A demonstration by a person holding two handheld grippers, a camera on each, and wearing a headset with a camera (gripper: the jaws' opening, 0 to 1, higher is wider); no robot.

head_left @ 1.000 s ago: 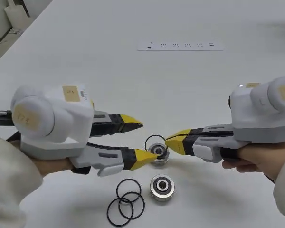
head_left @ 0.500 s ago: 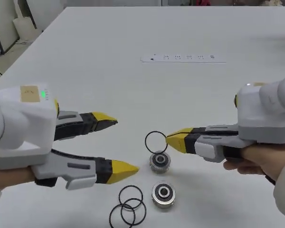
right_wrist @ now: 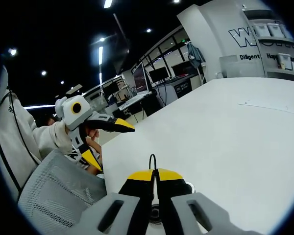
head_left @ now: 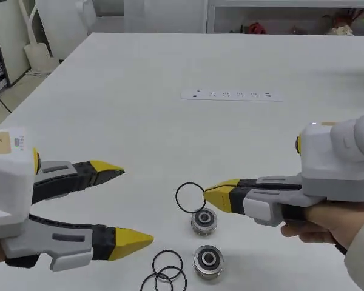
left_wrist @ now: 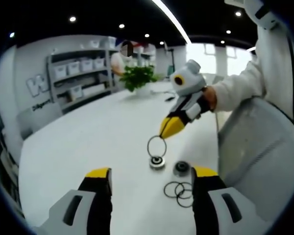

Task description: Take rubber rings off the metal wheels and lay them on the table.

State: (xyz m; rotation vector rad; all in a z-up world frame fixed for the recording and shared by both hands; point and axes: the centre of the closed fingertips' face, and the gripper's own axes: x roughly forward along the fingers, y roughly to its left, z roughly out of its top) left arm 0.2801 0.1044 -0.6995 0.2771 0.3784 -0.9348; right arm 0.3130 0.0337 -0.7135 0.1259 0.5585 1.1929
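Observation:
My right gripper [head_left: 207,193] is shut on a black rubber ring [head_left: 189,197], which hangs from its yellow tips just above one metal wheel [head_left: 204,220]. A second metal wheel [head_left: 208,260] sits nearer to me on the white table [head_left: 170,121]. Three loose rubber rings [head_left: 164,271] lie overlapped to its left. My left gripper [head_left: 128,206] is open at the left, well clear of the wheels. In the left gripper view the held ring [left_wrist: 156,146] hangs over the wheel [left_wrist: 157,162], with the other wheel [left_wrist: 181,169] and the loose rings [left_wrist: 180,189] beside it. The right gripper view shows the ring [right_wrist: 152,160] edge-on above the shut tips [right_wrist: 154,175].
A white power strip [head_left: 232,95] lies farther back on the table. A person's hands hold both grippers. A mesh chair back [left_wrist: 264,161] stands at the table's near edge.
My left gripper has drawn back to the left, away from the wheels. The right gripper has kept its hold on the ring and shifted slightly left. The head camera tilted up.

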